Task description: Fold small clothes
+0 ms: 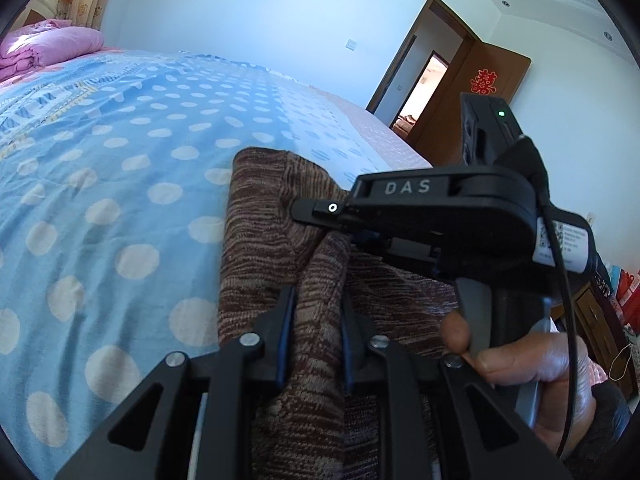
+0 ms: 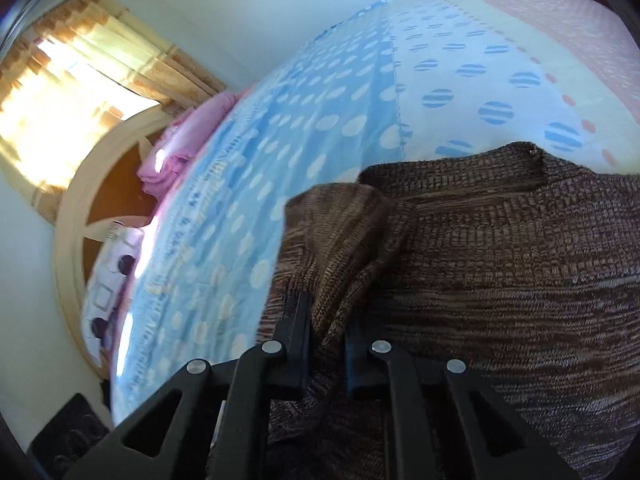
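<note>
A brown striped knit sweater point(image 1: 264, 236) lies on the blue dotted bed sheet point(image 1: 104, 184). My left gripper point(image 1: 316, 312) is shut on a raised fold of it. In the same view my right gripper point(image 1: 320, 212), a black tool marked DAS held by a hand, pinches the sweater just ahead of the left one. In the right wrist view the right gripper point(image 2: 326, 320) is shut on a bunched fold of the sweater point(image 2: 500, 264), whose collar point(image 2: 452, 176) lies flat farther on.
A pink folded quilt point(image 1: 44, 48) lies at the head of the bed, by the curtain point(image 2: 80, 76) and headboard point(image 2: 76, 216). An open brown door point(image 1: 472, 92) stands beyond the bed's far edge. Shelves with clutter point(image 1: 616, 304) stand at right.
</note>
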{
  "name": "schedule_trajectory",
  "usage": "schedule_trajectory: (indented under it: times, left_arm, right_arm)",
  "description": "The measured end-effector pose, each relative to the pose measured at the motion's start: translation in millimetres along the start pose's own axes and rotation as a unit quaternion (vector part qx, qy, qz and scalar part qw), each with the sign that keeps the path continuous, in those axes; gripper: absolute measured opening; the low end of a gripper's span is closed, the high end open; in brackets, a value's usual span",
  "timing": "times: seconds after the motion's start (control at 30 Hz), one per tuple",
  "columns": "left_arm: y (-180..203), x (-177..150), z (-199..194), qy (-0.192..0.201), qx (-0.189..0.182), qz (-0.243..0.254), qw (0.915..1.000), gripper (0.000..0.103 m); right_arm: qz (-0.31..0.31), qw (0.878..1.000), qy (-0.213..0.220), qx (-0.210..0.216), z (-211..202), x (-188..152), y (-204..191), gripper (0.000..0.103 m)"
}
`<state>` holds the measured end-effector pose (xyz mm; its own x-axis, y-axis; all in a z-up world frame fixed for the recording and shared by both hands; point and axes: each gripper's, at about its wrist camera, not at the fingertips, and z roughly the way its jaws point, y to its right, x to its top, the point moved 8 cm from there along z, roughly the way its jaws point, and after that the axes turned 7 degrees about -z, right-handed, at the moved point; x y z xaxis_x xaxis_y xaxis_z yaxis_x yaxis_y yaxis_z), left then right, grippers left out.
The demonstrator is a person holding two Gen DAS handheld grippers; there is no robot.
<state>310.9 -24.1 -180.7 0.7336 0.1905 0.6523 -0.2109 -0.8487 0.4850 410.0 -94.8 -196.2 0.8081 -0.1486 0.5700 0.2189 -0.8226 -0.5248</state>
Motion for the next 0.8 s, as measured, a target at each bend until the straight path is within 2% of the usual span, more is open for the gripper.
schedule_trajectory:
  times: [0.13,0.27,0.43,0.6,0.8]
  left_arm:
    - [13.0,1.6,-4.5,0.001,0.016,0.031,0.9994,0.019]
    - [51.3,6.9,-16.1,0.007,-0.007,0.058,0.9983,0.019]
    - [111.8,4.1,-12.4,0.006,-0.038,0.097,0.9946,0.019]
    - [169.8,-17.8,17.9,-0.012,-0.062,0.119,0.9909,0.019]
    - [210.5,-50.1,56.7,-0.047,-0.072,0.134,0.9872,0.019]
  right_arm:
    - [-0.032,0.999,0.018,-0.010,-18.9,4.0,-6.0,0.009]
    - [-0.059,0.998,0.037,-0.006,-53.8,17.3,-4.6,0.008]
    - [-0.105,0.992,0.057,-0.035,-111.2,35.8,14.4,0.008]
    - [-0.150,0.983,0.045,-0.092,-152.6,36.8,60.5,0.008]
    - [-0.131,0.984,0.024,-0.117,-173.3,22.8,133.5,0.008]
